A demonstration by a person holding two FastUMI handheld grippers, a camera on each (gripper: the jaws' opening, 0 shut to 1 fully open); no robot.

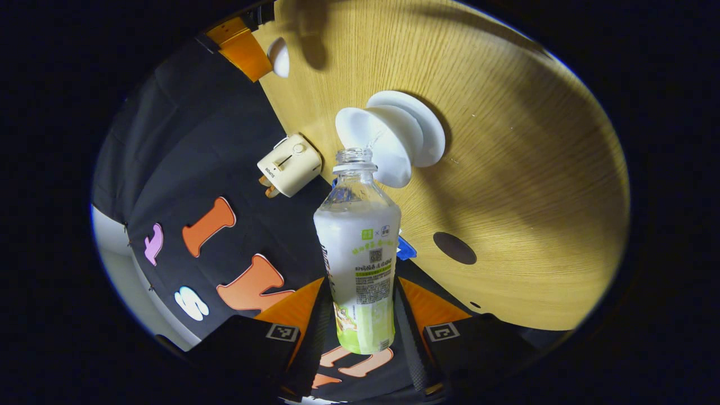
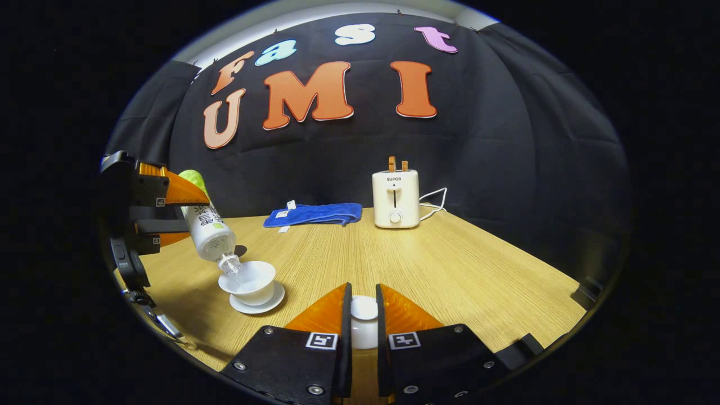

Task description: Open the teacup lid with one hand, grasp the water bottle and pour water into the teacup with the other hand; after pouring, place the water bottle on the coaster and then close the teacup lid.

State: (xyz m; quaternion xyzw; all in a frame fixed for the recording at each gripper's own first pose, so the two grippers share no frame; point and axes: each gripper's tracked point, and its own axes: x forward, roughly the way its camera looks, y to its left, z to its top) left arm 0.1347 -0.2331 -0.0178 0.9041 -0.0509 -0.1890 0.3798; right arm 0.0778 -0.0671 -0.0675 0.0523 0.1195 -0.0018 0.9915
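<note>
**Water bottle tipped over open teacup as lid is held aside**

A wooden table (image 2: 450,270) spreads across the booth, seen level in the right gripper view and steeply canted in the left gripper view. Toward its far edge stand a cream toaster (image 2: 395,198), two slices poking from its slots and a white cord trailing off beside it, and a folded blue cloth (image 2: 315,214) lying well apart from it.

The left gripper (image 1: 363,315) is clamped on the water bottle (image 1: 360,253), its orange fingers (image 1: 298,312) pressing the labelled body from both sides. In the right gripper view the same gripper (image 2: 163,211) is seen at the table's near-left edge, holding the uncapped bottle (image 2: 209,228) tilted neck-down, its mouth just above the white teacup (image 2: 250,280). A thin stream of water runs from the mouth into the cup. The cup sits open on its white saucer (image 2: 264,304).

The right gripper (image 2: 361,320) hovers low over the table, well apart from the cup, its fingers closed against the white teacup lid (image 2: 364,323) pinched between them.

A small dark round coaster (image 1: 454,248) lies bare on the wood, near the bottle's flank in the left gripper view and apart from the cup (image 1: 382,143).
</note>
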